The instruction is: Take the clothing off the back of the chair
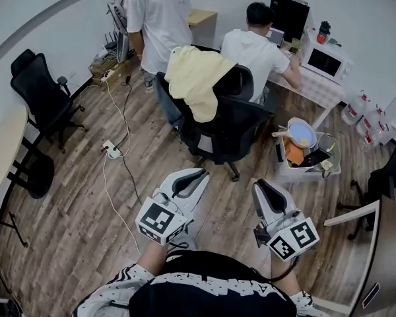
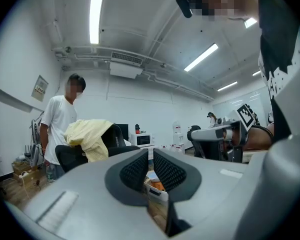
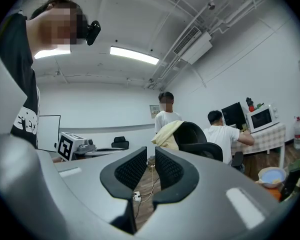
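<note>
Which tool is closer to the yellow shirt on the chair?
Left. The left tool sits almost straight below the shirt in the head view; the right tool is off to its right, farther.

I'm looking into an office: at 12 o'clock stands a black mesh swivel chair (image 1: pixel 231 127), and at 1 o'clock a person (image 1: pixel 254 51) sits at a desk (image 1: pixel 320 91) that carries a dark monitor (image 1: pixel 290 15) and a white microwave (image 1: pixel 325 61). A second black swivel chair (image 1: pixel 43 94) stands at 10 o'clock by the white wall. A power strip (image 1: pixel 111 149) with trailing cables lies at 11 o'clock, and overhead I see strip lights (image 2: pixel 96 6) and an air vent (image 2: pixel 126 58).
</note>
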### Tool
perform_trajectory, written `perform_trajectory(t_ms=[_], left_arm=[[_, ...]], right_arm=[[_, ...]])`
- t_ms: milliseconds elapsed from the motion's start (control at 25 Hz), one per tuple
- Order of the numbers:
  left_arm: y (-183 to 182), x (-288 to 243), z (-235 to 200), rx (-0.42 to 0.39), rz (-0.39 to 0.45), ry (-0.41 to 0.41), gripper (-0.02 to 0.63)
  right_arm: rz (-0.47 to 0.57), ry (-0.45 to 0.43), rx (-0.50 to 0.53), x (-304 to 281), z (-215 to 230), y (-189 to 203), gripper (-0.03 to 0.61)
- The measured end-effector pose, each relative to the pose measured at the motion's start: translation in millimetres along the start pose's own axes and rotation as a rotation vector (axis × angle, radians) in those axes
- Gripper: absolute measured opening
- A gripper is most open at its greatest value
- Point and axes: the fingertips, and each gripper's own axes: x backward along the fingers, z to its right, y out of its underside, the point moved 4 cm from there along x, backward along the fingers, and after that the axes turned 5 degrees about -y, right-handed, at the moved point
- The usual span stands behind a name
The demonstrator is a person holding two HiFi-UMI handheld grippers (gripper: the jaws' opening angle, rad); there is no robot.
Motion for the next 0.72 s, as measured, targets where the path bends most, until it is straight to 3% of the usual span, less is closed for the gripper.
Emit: perform_trajectory(t_ms=[720], left_arm=[[9, -25, -127, 0.048, -0.025, 0.112, 0.08]], right_arm=[[-0.006, 0.107, -0.028, -121, 2, 5, 0.106]])
